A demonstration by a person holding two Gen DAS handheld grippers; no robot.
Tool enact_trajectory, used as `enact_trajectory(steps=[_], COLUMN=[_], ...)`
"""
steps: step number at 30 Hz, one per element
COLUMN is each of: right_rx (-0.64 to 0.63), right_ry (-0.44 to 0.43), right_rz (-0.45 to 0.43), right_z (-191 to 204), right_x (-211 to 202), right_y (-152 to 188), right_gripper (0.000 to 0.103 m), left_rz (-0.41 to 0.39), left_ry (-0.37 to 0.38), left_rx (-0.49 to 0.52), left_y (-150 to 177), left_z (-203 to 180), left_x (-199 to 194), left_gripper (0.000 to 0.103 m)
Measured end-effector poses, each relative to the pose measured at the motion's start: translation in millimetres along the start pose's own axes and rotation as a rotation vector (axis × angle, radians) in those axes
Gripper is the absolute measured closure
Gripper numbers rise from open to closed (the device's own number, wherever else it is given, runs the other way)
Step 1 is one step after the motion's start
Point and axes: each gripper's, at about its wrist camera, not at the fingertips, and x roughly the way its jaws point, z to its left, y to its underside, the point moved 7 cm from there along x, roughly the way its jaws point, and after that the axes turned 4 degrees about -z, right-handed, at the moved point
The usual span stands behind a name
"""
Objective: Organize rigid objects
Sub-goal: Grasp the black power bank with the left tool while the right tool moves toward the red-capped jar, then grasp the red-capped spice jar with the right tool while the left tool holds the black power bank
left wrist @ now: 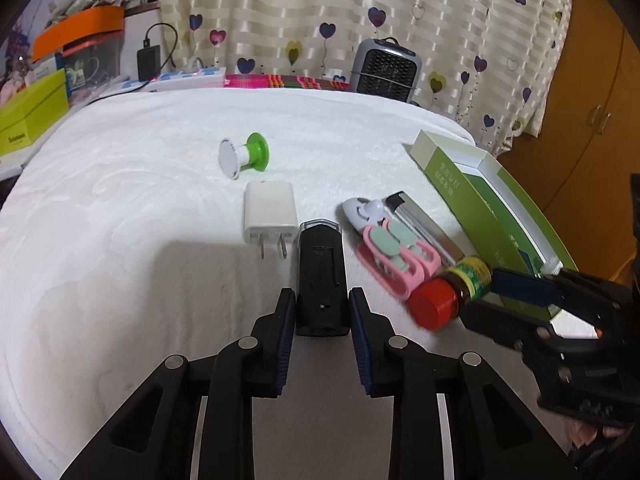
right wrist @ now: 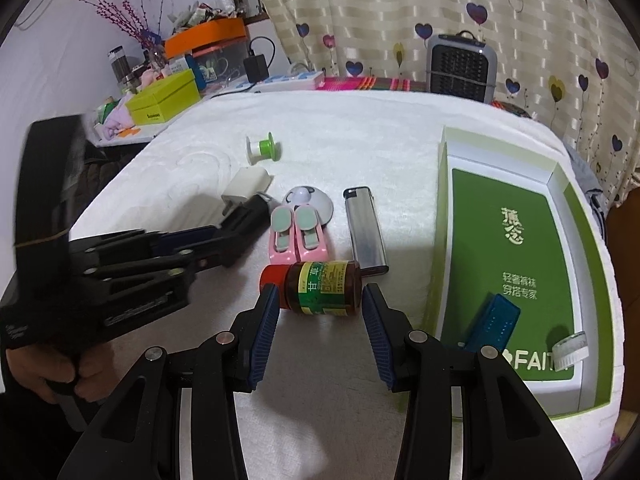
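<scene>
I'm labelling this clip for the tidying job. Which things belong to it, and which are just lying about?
Job: black clip, brown bottle, lighter, white charger, pink clips, green spool, green box.

Lying about: heater, yellow-green box, power strip.

We see a towel-covered table [right wrist: 340, 120]. From left to right across its middle lie a wall charger [left wrist: 269, 214], a clip-like device [left wrist: 321, 276], a pair of hair clips [right wrist: 298, 232] and a lighter [right wrist: 365, 230]. A thread spool [left wrist: 245, 155] lies behind the charger. A medicine bottle [right wrist: 316, 289] lies on its side before the clips. At the right sits an open box [right wrist: 580, 264], holding a harmonica [right wrist: 496, 322] and a tape roll [right wrist: 570, 350].
</scene>
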Motion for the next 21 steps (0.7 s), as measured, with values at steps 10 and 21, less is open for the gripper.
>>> enact_trajectory(steps=[10,21], right_rx=[-0.093,-0.112], right_ry=[-0.125,-0.072], right_rz=[0.029,-0.016], right_z=[40.6,34.0], right_x=[-4.2,0.9], right_y=[12.4,-2.5], right_gripper=[0.059,0.059], left_rz=[-0.012,-0.026], left_ry=[0.001,0.022], left_rx=[-0.013,-0.012], left_y=[15.8,19.4], left_z=[16.1,24.9], left_x=[-25.6,-34.1], left_gripper=[0.077,0.077])
